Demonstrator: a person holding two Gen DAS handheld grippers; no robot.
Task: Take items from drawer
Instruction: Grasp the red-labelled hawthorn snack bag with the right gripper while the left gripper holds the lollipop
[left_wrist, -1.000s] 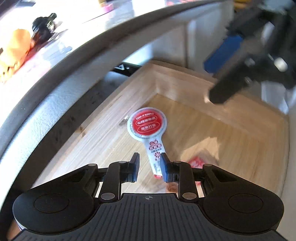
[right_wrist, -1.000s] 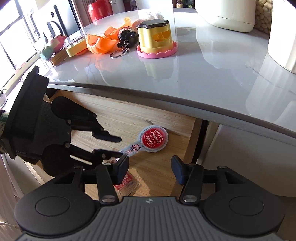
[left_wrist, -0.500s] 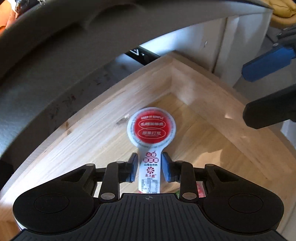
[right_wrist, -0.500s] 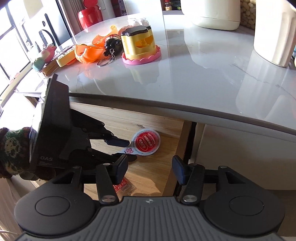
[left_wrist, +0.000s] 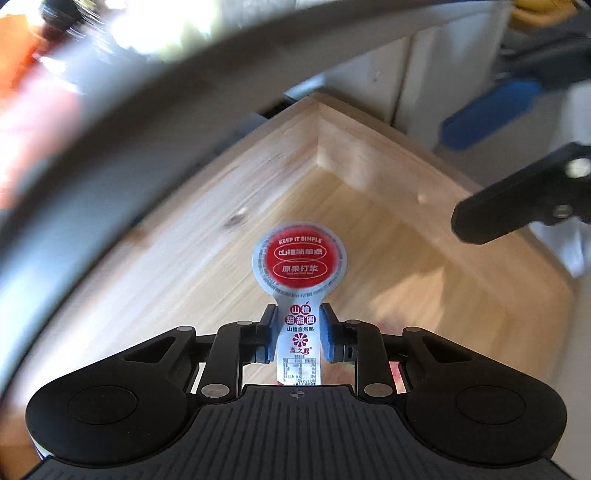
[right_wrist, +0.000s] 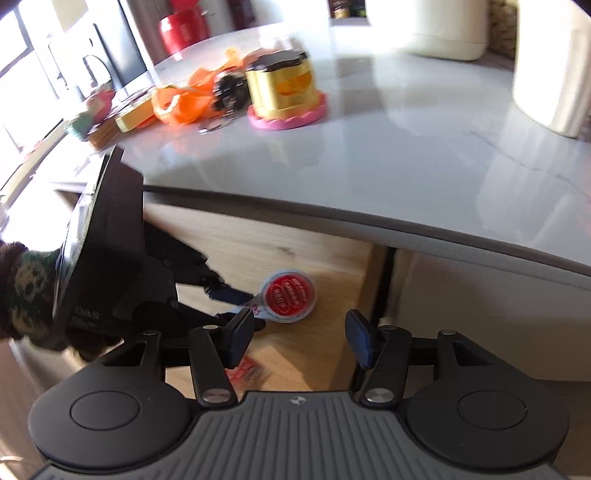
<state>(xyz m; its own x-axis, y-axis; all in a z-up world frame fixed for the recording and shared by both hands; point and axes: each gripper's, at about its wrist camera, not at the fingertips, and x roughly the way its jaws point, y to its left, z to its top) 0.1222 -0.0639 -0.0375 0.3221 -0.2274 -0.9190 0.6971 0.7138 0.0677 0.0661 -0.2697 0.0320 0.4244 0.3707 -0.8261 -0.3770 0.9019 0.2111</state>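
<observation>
In the left wrist view the left gripper (left_wrist: 298, 332) fills the bottom of the frame, pointing down into the far corner of the open wooden drawer (left_wrist: 369, 162). Its blue-padded fingers (left_wrist: 266, 334) are nearly together, pressed against both edges of the narrow white tail of a snack packet (left_wrist: 299, 291). The packet's round red head with white lettering stands above the fingertips at frame centre, over the drawer floor; whether it rests on the wood or is lifted clear cannot be told. A scrap of a red wrapper (left_wrist: 397, 373) shows behind the right finger linkage.

In the right wrist view the left gripper (right_wrist: 236, 301) reaches in from the left edge, angled downward toward the right into the drawer (right_wrist: 258, 251) beneath the grey counter (right_wrist: 406, 155), with a patterned knit sleeve (right_wrist: 22, 291) behind it at the left edge. The snack packet (right_wrist: 288, 295) sits at its tips, at frame centre. The right gripper (right_wrist: 297, 341) hovers at the bottom of this frame, outside the drawer's near side, its jaws spread wide with nothing between them. A red wrapper (right_wrist: 247, 371) lies on the drawer floor below its left finger.

On the counter, upper left to centre, sit a yellow toy on a pink base (right_wrist: 284, 92), an orange item (right_wrist: 184, 103) and a dark keychain figure (right_wrist: 227, 94).
</observation>
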